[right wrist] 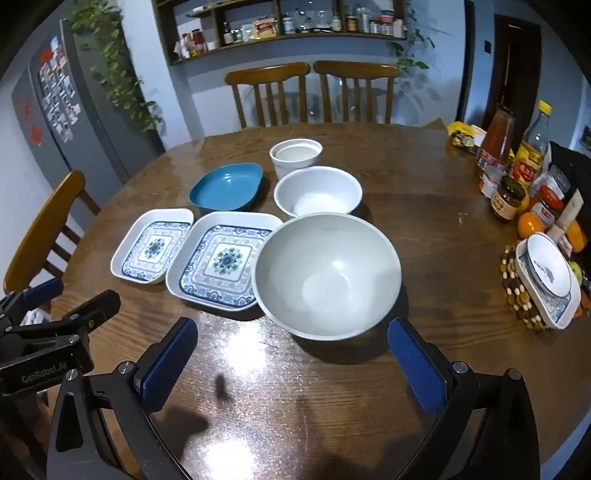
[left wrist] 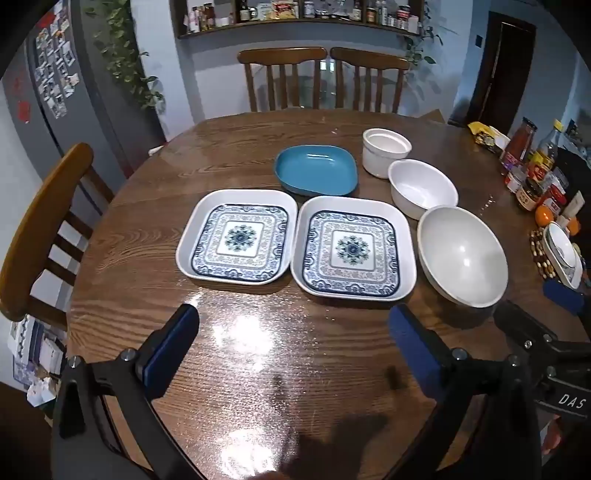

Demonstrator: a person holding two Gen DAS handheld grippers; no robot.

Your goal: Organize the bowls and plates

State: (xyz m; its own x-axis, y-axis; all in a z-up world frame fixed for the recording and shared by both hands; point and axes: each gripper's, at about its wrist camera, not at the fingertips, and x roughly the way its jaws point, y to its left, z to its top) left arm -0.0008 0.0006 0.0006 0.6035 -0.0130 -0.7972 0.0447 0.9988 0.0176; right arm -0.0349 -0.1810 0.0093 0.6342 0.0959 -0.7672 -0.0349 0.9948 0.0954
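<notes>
While both the left gripper [left wrist: 293, 343] and right gripper [right wrist: 293, 354] are spread wide and empty, shelf jars [left wrist: 306, 9] are cropped and unreadable.

"GenRobot.AI" on left gripper [right wrist: 62, 295]

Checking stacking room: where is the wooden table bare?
Bare: the near strip between both open grippers and the patterned square plates, and the far edge by the chairs. Crowded: the right edge with jars and bottles; the white bowls nearly touch.
</notes>
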